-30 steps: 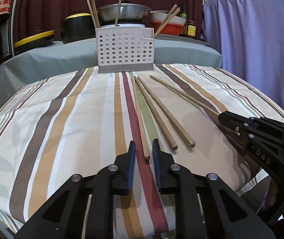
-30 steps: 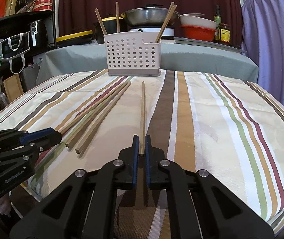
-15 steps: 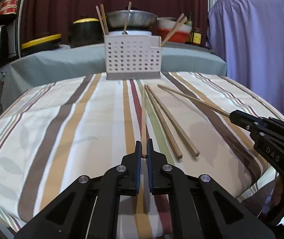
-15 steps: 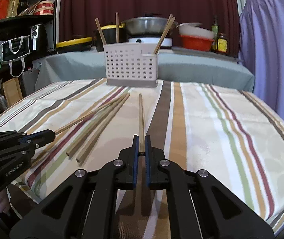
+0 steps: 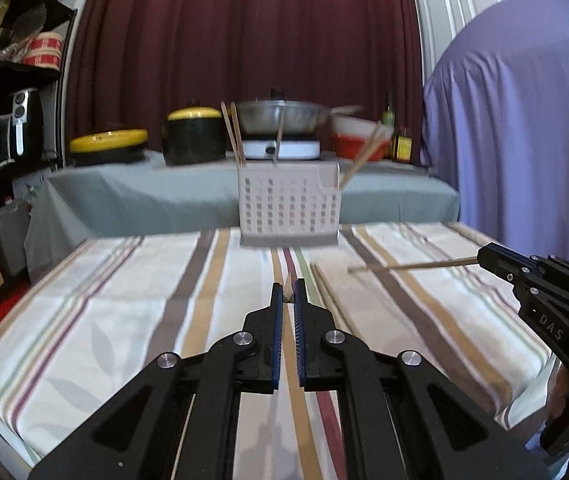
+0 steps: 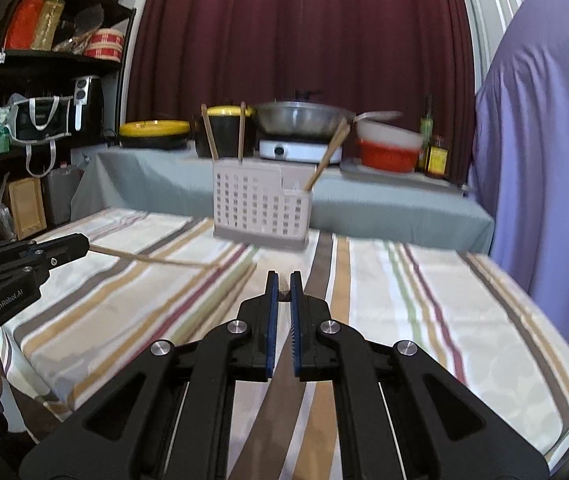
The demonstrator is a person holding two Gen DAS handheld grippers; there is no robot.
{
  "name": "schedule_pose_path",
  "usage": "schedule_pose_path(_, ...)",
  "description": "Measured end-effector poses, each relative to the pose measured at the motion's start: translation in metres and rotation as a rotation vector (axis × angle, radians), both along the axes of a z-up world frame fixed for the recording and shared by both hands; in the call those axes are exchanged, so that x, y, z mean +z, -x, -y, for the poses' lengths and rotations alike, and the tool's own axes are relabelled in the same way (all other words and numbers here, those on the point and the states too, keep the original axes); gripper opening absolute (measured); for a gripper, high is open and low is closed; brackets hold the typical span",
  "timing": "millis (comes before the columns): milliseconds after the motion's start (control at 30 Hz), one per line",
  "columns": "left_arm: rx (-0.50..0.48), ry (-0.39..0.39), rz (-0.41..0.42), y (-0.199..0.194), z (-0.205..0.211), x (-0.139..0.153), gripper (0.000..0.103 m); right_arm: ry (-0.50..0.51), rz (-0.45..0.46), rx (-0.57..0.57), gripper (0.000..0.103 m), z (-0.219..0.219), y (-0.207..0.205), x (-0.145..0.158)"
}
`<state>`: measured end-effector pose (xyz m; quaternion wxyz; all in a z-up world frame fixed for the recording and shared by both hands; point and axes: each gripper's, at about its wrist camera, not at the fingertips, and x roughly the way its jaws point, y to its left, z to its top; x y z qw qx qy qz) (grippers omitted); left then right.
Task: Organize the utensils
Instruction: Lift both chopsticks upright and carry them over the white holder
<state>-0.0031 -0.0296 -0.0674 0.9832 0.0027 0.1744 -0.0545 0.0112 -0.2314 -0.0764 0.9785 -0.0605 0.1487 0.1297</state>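
Note:
A white perforated utensil holder (image 5: 288, 204) stands at the far end of the striped table, with several wooden chopsticks upright in it; it also shows in the right wrist view (image 6: 262, 204). My left gripper (image 5: 289, 294) is shut on a chopstick (image 6: 152, 258), lifted above the cloth and pointing at the holder. My right gripper (image 6: 283, 290) is shut on another chopstick (image 5: 412, 266), also lifted. Two more chopsticks (image 5: 334, 292) lie on the cloth between the grippers.
The striped tablecloth (image 5: 124, 300) covers the table. Behind it a grey-covered counter (image 6: 384, 204) carries pots, a wok on a burner, bowls and bottles. A purple-draped shape (image 5: 524, 120) stands at the right. Shelves (image 6: 44, 80) stand at the left.
My left gripper closed on a chopstick lying on the cloth. Both grippers then rose off the table, each lifting its chopstick, and tilted up toward the holder.

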Motion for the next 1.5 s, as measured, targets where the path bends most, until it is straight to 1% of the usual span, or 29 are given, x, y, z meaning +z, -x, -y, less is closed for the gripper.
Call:
schedule_pose_path(300,0.023,0.014,0.112,0.009,-0.010,0.046,0.006,-0.033,0.101,0.011,0.006,0.004,-0.002,0.046)
schedule_pose_path(467,0.047,0.023,0.154,0.012,-0.019,0.068,0.006,-0.065,0.128,0.018,0.006,0.008,-0.003,0.066)
schedule_pose_path(600,0.058,0.026,0.150,0.010,-0.022,0.077,0.006,-0.077,0.138,0.023,0.006,0.011,-0.005,0.075)
schedule_pose_path(733,0.060,0.038,0.127,0.008,-0.025,0.083,0.006,-0.085,0.137,0.031,0.006,0.012,-0.008,0.080)
schedule_pose_path(1067,0.064,0.027,0.138,0.007,-0.026,0.099,0.006,-0.091,0.137,0.043,0.006,0.011,-0.018,0.089)
schedule_pose_path(1233,0.062,0.047,0.110,0.000,-0.033,0.106,0.006,-0.102,0.137,0.055,0.006,0.011,-0.026,0.095)
schedule_pose_path(1367,0.064,0.044,0.095,-0.008,-0.039,0.113,0.006,-0.102,0.147,0.065,0.006,0.007,-0.035,0.103)
schedule_pose_path(1500,0.059,0.064,0.103,-0.016,-0.045,0.120,0.006,-0.115,0.159,0.077,0.006,0.005,-0.047,0.113)
